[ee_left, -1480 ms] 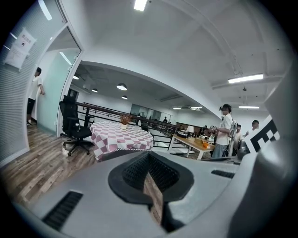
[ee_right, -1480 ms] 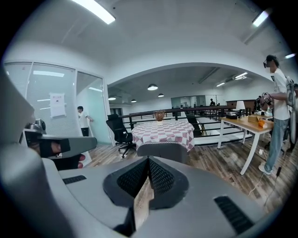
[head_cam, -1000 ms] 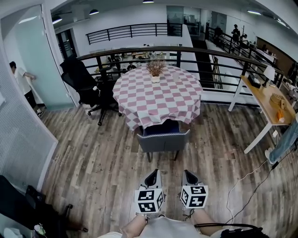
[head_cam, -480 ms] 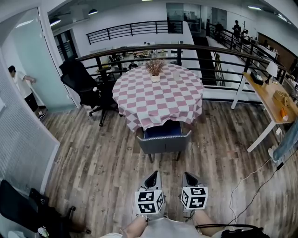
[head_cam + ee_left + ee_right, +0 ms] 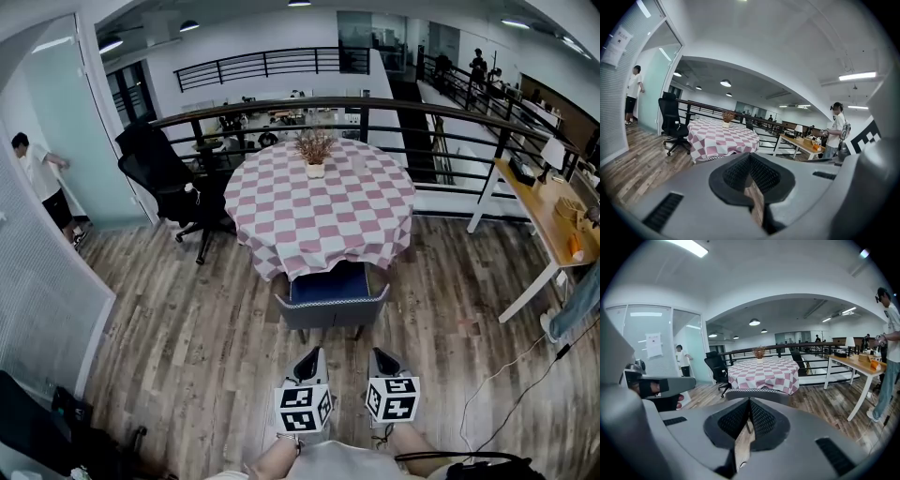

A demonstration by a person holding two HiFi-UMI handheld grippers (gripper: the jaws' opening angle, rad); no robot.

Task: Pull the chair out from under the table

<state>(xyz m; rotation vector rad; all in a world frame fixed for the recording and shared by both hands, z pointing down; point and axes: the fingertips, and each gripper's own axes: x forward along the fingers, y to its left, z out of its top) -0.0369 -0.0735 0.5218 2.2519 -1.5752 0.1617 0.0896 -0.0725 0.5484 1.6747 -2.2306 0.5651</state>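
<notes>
While under table (image 5: 323, 216), chair (image 5: 331, 306) (grey-backed)

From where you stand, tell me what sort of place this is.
Likely an upper-floor office space: a black office chair, a wooden desk by the wall, and a railing with more workspace beyond it.

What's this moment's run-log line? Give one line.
phase: pre-grasp | left gripper: shut, empty | right gripper: shut, empty | chair: partly under table, untouched

You stand in an office: black swivel chair (image 5: 164, 171) left of the checkered table (image 5: 319, 216), wooden desk (image 5: 541, 202) to its right, railing (image 5: 375, 98) behind it.
</notes>
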